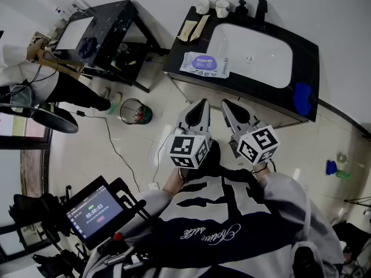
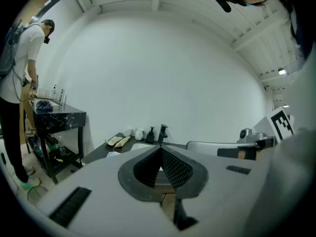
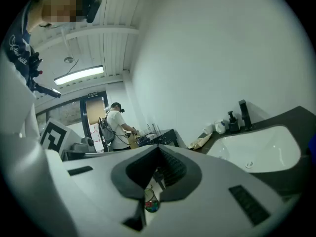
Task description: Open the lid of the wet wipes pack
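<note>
The wet wipes pack (image 1: 204,64), white and flat with a blue-purple label, lies on the black counter (image 1: 176,61) just left of the white sink (image 1: 249,54). Both grippers hang in front of the counter over the floor, short of the pack and apart from it. My left gripper (image 1: 203,103) points toward the counter, its jaws closed tip to tip with nothing between them (image 2: 160,147). Beside it on the right, my right gripper (image 1: 225,104) is shut and empty too (image 3: 158,147). Neither gripper view shows the pack clearly.
Two cups (image 1: 222,7), a dispenser and a black tap (image 1: 261,7) stand at the counter's back; two tubes (image 1: 194,28) lie near them. A blue cloth (image 1: 302,99) sits at the right end. A waste bin (image 1: 134,111), a black side table (image 1: 110,30) and another person (image 1: 35,68) are left.
</note>
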A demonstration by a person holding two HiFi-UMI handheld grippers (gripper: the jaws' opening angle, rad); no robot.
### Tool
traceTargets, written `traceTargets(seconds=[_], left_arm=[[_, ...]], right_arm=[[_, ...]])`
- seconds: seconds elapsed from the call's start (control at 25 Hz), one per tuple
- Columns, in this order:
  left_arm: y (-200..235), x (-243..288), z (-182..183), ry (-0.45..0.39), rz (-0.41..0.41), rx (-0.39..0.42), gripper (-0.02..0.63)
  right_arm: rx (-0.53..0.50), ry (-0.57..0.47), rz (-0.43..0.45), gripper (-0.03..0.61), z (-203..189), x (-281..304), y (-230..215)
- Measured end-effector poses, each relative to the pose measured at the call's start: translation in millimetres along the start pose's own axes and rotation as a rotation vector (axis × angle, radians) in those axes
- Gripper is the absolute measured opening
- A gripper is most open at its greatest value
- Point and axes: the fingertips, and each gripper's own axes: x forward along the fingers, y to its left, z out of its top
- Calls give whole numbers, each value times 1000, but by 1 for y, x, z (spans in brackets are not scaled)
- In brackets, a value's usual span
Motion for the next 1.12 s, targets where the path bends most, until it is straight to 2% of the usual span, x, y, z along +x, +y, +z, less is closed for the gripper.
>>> traceTargets(seconds=[0.24, 0.4, 0.68, 0.84, 0.96, 1.12], left_arm=[[78, 47, 17, 30, -23, -8, -2], [115, 68, 5, 80, -26, -71, -2], [122, 80, -29, 147, -17, -76, -2], [143, 106, -51, 221, -4, -83, -2], [153, 122, -58, 248, 18, -101, -2], [160, 139, -62, 277, 46, -85, -2]], right_arm=[[-26, 21, -54, -3, 4, 80, -20], [-20, 76, -89, -2, -6, 115, -45], [-18, 157, -89, 12, -27, 124, -70], [-79, 254, -52, 29, -41, 162, -96], [-126, 317, -38, 32, -52, 180, -113], [-207, 435, 15, 61, -71, 189, -125]])
